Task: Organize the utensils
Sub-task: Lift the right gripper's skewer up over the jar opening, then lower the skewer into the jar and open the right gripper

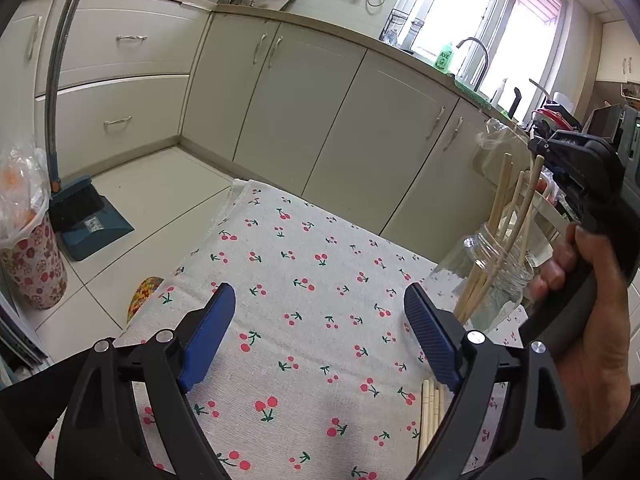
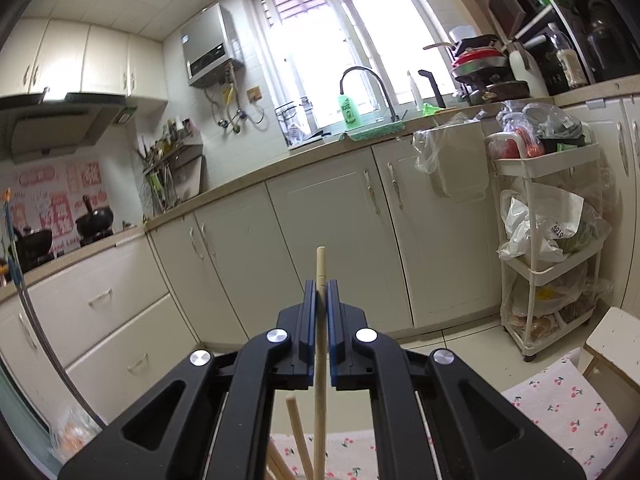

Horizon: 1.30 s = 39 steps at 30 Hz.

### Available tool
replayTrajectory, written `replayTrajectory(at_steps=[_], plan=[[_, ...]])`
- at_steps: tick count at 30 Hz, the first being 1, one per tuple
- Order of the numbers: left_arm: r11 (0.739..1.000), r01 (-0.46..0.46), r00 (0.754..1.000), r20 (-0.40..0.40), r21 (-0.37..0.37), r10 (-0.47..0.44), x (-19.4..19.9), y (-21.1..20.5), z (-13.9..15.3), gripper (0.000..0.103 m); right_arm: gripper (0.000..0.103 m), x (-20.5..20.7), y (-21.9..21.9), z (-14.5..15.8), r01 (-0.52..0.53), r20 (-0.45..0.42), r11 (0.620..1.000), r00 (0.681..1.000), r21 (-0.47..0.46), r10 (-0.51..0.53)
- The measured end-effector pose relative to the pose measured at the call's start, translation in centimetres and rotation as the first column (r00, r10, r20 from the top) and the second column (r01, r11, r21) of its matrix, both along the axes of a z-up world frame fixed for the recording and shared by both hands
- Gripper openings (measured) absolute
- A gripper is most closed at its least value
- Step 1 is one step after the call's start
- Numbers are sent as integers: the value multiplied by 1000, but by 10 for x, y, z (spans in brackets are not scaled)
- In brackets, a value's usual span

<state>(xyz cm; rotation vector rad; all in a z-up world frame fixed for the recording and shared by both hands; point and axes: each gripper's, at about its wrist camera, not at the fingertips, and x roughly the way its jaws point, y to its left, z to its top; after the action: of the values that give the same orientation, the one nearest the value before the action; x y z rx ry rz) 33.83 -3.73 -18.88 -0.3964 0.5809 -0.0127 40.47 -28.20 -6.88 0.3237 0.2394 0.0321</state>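
while the right tongs (image 2: pixel 321 292) pinch one light, stiff, slippery chopstick (image 2: pixel 320 344) near its top above the fragile glass jar (image 1: pixel 490 276), the left tongs (image 1: pixel 320 312) gape empty over the worktop (image 1: pixel 304 248), spare chopsticks (image 1: pixel 430 412) lying nearby.

The tabletop (image 1: pixel 304 320) is covered by a pale cloth (image 1: pixel 280 248) printed with red cherries, which hangs over the far edge. A clear glass jar (image 1: pixel 496 276) stands upright on the cloth at the right side, with several wooden chopsticks (image 1: pixel 500 216) leaning inside it. More chopsticks (image 1: pixel 430 412) lie flat on the cloth in a tight bundle near the front right, well apart from the jar.
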Motion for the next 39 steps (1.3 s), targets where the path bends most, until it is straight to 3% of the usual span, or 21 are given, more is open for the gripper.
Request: replayTrajectory(at_steps=[13,25,29,34,39], plan=[[1000,-9,1000,-4,-2,9,2,1,0,84,6,-32,10,-6,-67,-9,996,998,-64,67],[1000,-7,1000,-4,4,7,2,0,-1,86,6,-55,26,-24,-141,-94,982,987,-129,129],[1000,-5,1000,-5,4,5,2,0,-1,87,30,-66,24,-24,-144,-111,981,985,-128,130],[1000,-5,1000,-3,3,5,2,0,-1,88,32,-87,18,-23,-135,-127,984,985,-113,120],[1000,1,1000,-5,-3,-1,3,0,-1,88,43,-121,7,-35,-119,-202,990,974,-74,102]])
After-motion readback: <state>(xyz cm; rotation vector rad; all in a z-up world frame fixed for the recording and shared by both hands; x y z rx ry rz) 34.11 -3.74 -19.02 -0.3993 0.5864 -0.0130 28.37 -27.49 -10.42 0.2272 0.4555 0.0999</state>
